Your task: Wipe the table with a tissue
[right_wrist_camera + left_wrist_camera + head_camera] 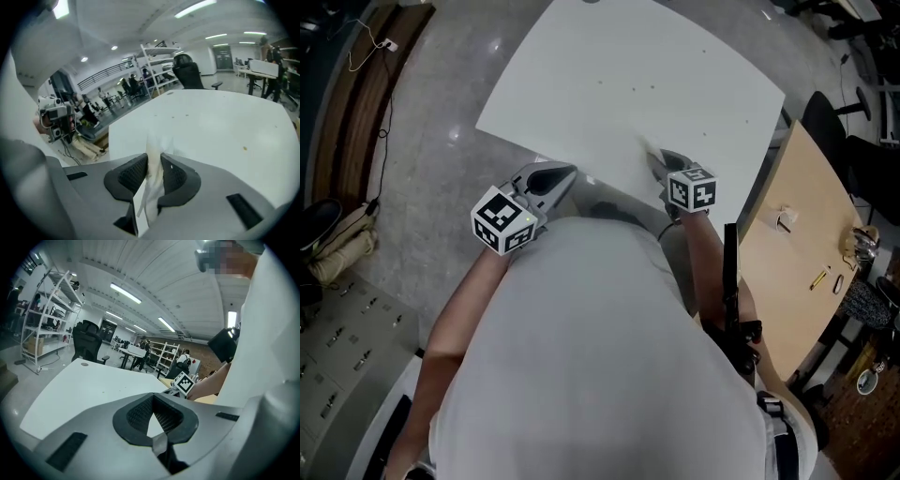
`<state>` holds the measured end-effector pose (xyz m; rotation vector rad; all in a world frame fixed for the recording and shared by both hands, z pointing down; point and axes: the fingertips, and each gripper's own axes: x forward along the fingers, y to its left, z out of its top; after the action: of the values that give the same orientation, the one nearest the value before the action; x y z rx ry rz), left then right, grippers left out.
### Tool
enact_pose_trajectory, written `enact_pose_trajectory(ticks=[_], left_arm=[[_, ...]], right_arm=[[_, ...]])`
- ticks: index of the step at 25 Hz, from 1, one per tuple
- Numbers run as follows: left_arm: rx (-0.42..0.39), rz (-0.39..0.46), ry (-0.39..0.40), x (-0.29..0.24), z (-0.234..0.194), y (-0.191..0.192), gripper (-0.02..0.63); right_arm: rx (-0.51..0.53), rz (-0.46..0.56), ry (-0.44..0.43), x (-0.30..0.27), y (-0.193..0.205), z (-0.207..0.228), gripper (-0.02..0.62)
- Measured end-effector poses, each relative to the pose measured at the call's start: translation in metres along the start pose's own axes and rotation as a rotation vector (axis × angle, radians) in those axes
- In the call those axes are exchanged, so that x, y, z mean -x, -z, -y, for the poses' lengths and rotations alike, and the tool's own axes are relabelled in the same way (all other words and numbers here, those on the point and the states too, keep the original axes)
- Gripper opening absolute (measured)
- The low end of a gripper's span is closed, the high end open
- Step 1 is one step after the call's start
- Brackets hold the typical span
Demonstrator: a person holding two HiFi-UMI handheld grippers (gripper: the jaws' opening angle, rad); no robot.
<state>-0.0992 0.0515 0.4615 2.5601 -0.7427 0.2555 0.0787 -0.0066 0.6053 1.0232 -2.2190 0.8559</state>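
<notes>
**Head view:** A person leans over a white table (628,84). The left gripper (567,172) is at the table's near edge, and the right gripper (657,159) is over the tabletop close beside it.

**Left gripper view:** The jaws meet tip to tip with nothing between them. The bare tabletop stretches beyond.

**Right gripper view:** The jaws are clamped on a white tissue (154,143), which juts out past the tips over the table. Whether it touches the surface cannot be told.
</notes>
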Motion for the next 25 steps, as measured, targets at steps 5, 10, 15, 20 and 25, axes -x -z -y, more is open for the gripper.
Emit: enact_pose_trajectory(ticks=[5,10,15,20,25], left_arm=[[-0.015,-0.027,0.047,-0.029,0.008,-0.006,0.006],[-0.036,-0.057,0.075,-0.058,0.01,-0.012,0.005],[-0.048,-0.052,0.039,-0.063,0.004,-0.024,0.005],[-0.023,-0.04,-0.048,-0.039,-0.007,-0.021,0.006],[0.024,-0.035,-0.149,0.0,-0.014,-0.003,0.006]], right_arm=[[-0.165,0.078,0.097,0.044,0.014,0.059,0.081],[-0.226,0.105,0.148,0.07,0.027,0.09,0.081],[0.067,-0.043,0.049,0.041,0.035,0.042,0.081],[0.527,-0.152,-0.098,-0.028,0.019,-0.043,0.081],[0.778,-0.22,-0.149,-0.075,0.007,-0.091,0.081]])
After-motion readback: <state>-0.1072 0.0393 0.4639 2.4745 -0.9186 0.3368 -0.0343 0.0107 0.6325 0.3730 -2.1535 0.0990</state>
